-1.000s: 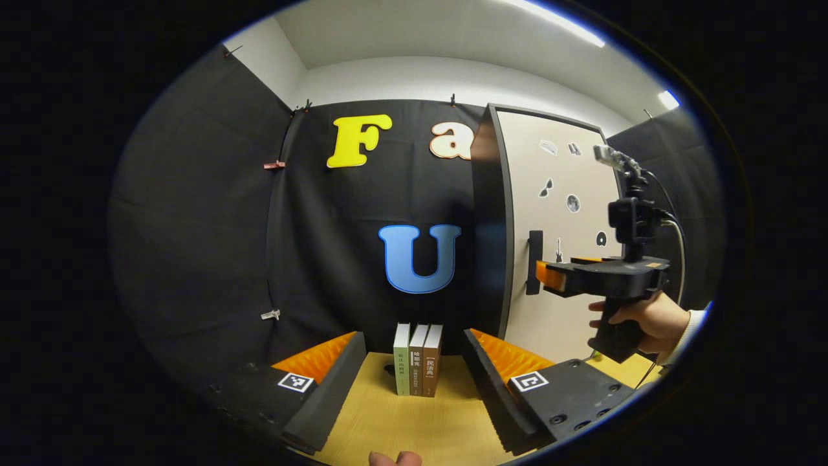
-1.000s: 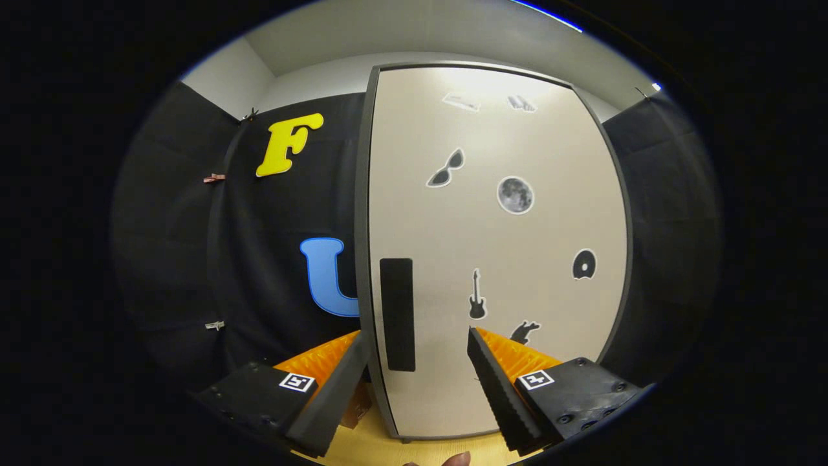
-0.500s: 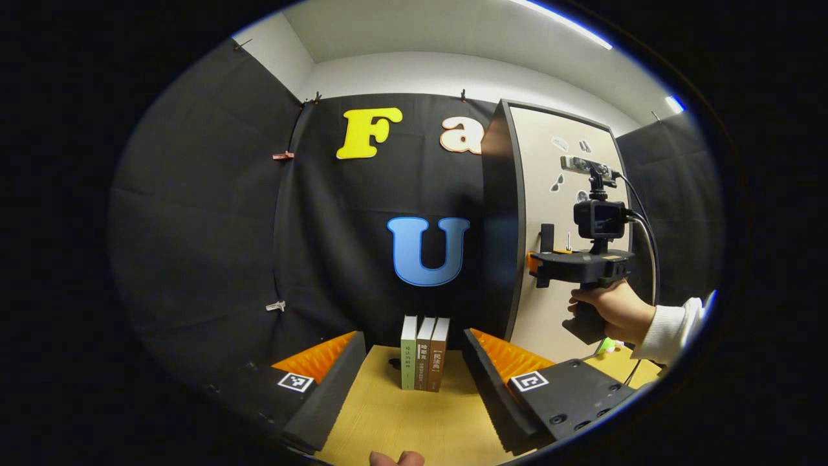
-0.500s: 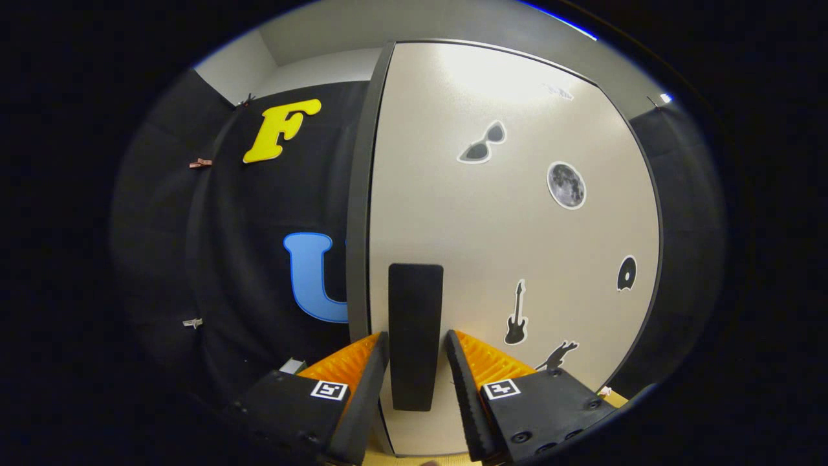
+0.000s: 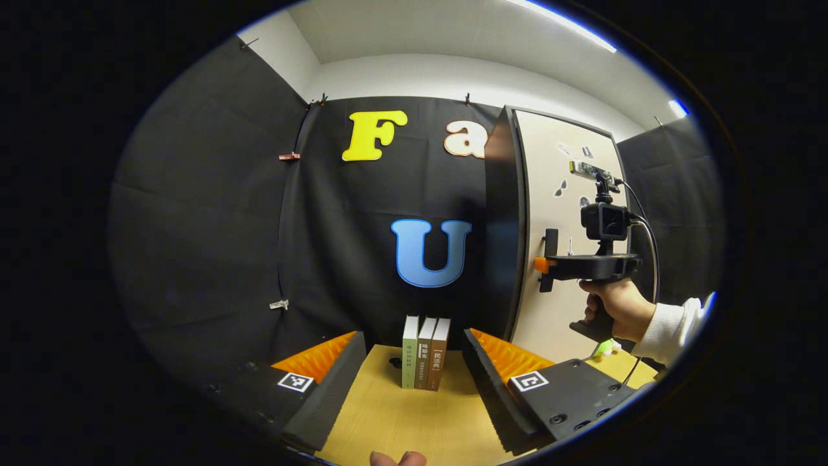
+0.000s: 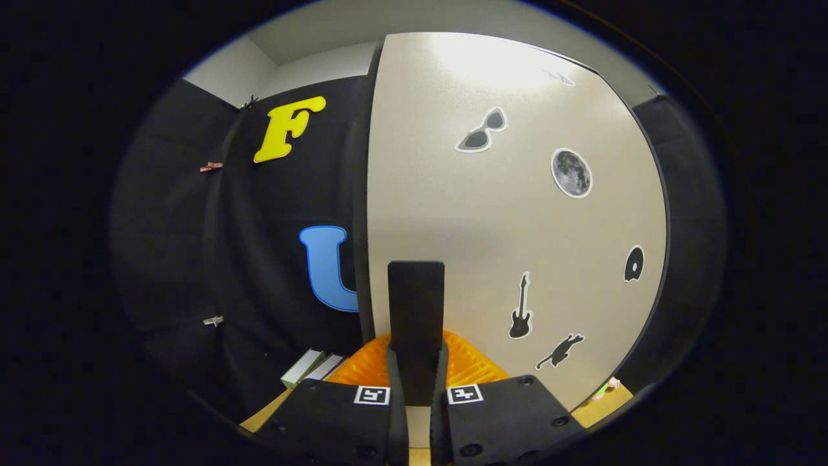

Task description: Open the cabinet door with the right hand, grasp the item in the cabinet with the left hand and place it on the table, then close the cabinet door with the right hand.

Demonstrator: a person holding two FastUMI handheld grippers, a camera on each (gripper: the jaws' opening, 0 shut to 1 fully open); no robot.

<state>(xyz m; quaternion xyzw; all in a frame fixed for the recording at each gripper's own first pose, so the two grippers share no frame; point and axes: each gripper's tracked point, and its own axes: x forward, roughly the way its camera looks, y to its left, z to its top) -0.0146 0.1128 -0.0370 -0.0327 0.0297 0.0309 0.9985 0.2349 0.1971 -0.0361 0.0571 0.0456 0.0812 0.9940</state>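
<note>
The cabinet door (image 6: 511,213) stood shut and flat to the front, and its handle (image 6: 416,323) was a dark upright bar near the door's left edge, long axis vertical. In the right gripper view your right gripper (image 6: 417,395) had its jaws drawn in narrow on that bar, one finger pressing each side of its lower part. The left gripper view showed the same gripper (image 5: 542,264) level at the handle (image 5: 550,249), with your hand (image 5: 614,309) below it.

I judged you to be at the first step, handle gripped and door not yet swung. The next move called for a pull toward you along the door's arc, hinge apparently on the far right edge, keeping the grip square so the bar did not slip.

Your left gripper (image 5: 414,388) waited with jaws wide over the desk (image 5: 401,421), facing three books (image 5: 425,353) standing upright, spines toward you, near the cabinet's left side.
</note>
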